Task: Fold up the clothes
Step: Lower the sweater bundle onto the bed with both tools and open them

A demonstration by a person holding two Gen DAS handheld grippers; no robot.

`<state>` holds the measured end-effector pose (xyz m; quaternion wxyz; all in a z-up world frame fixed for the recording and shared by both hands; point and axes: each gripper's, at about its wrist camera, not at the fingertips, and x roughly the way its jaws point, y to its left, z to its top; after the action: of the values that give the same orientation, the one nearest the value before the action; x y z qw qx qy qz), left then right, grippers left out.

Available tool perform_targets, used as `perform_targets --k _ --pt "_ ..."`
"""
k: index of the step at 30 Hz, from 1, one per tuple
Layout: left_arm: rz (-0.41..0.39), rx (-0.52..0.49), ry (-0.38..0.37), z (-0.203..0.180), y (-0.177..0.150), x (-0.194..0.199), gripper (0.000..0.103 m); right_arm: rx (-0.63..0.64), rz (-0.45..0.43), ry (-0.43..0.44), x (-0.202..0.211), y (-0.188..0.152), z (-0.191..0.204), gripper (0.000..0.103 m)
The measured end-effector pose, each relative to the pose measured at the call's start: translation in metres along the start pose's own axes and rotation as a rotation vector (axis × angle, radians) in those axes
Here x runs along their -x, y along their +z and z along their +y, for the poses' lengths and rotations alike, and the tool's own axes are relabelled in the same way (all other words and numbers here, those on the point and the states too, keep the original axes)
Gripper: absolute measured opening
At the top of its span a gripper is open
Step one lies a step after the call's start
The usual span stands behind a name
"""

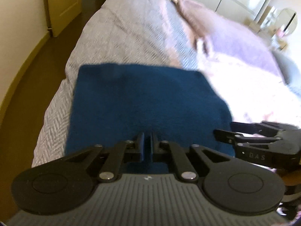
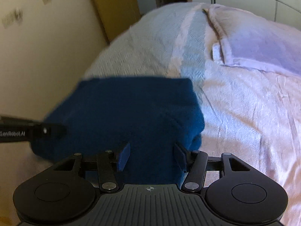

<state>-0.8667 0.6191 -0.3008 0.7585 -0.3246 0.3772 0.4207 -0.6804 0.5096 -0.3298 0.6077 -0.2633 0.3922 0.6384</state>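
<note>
Both tools tilt steeply down over a folded dark blue knitted garment (image 1: 143, 101) that lies near the left edge of a bed covered with a grey herringbone bedspread (image 1: 120, 37). The left tool (image 1: 147, 145) hangs over the near edge of the garment with its jaws clenched almost together; the narrow slit between its blue pads (image 1: 142, 147) shows only the blue cloth beneath, and whether any cloth is pinched there cannot be told. The right tool (image 2: 151, 156) stands just to its right, jaws released and set apart, the garment's near right part lying between and below the fingers (image 2: 124, 156) without either pad pressing on it. A pale pink quilted cover (image 2: 244, 113) lies to the right of the garment, and a lilac blanket (image 2: 259, 43) is farther off on the bed.
</note>
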Motion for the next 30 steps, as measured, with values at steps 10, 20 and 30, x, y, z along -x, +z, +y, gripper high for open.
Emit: perform_targets --k 10,20,30 --pt "-0.037 0.021 0.059 -0.001 0.001 0.014 0.009 -0.012 0.030 -0.035 0.002 0.003 0.006 0.056" --pt "0.032 0.038 0.171 0.000 -0.016 0.012 0.008 0.023 0.060 -0.017 0.002 -0.007 0.025 0.056" --pt "0.030 0.079 0.221 -0.022 0.000 0.066 0.026 -0.074 0.134 0.007 0.040 0.001 0.019 0.056"
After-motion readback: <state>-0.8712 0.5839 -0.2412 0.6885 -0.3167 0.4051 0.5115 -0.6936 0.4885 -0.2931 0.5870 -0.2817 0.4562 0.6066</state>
